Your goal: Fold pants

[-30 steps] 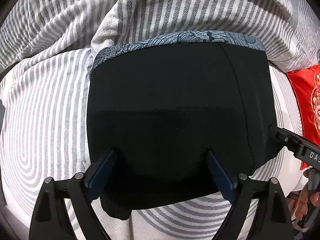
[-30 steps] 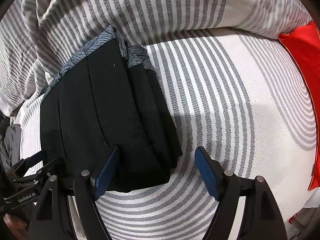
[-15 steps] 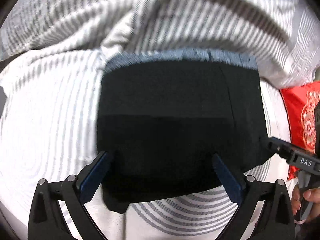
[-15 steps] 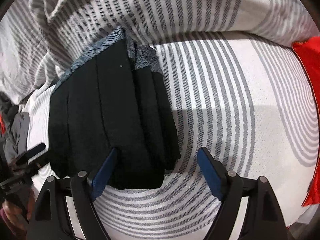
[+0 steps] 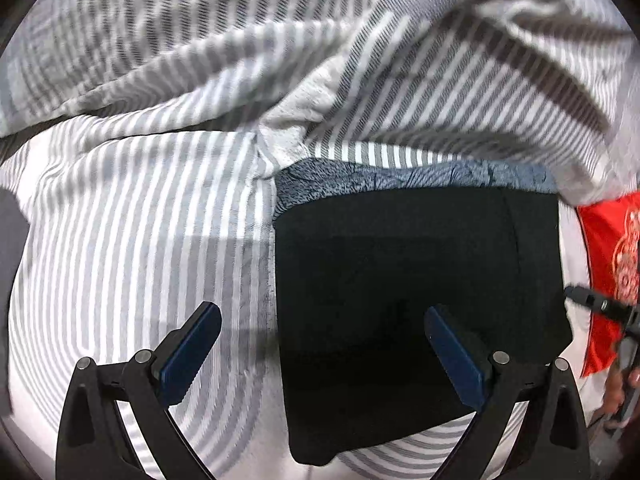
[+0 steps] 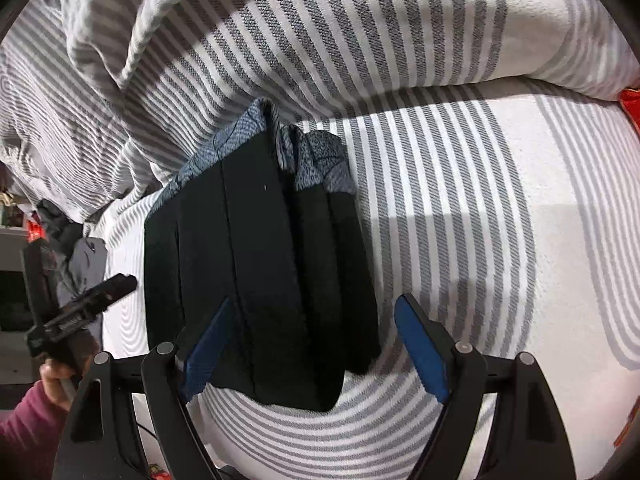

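The black pants (image 5: 416,292) lie folded into a compact rectangle on the striped bed, with a blue-grey patterned waistband (image 5: 400,174) at the far edge. My left gripper (image 5: 320,350) is open and empty, above the pants' near left edge. In the right wrist view the pants (image 6: 260,272) show several stacked layers. My right gripper (image 6: 310,346) is open and empty, over the near end of the pants. The left gripper (image 6: 86,310) shows at the left of that view; the right gripper's tip (image 5: 600,304) shows at the right of the left wrist view.
A rumpled grey-and-white striped blanket (image 5: 320,60) is heaped just behind the pants. A red pillow (image 5: 608,264) lies to the right. Dark clothing (image 6: 76,248) lies at the bed's left edge. The striped mattress (image 6: 480,200) spreads to the right of the pants.
My left gripper has pulled back and shifted left, so the pants now sit right of its centre. My right gripper has drawn back slightly. The pants have not moved.
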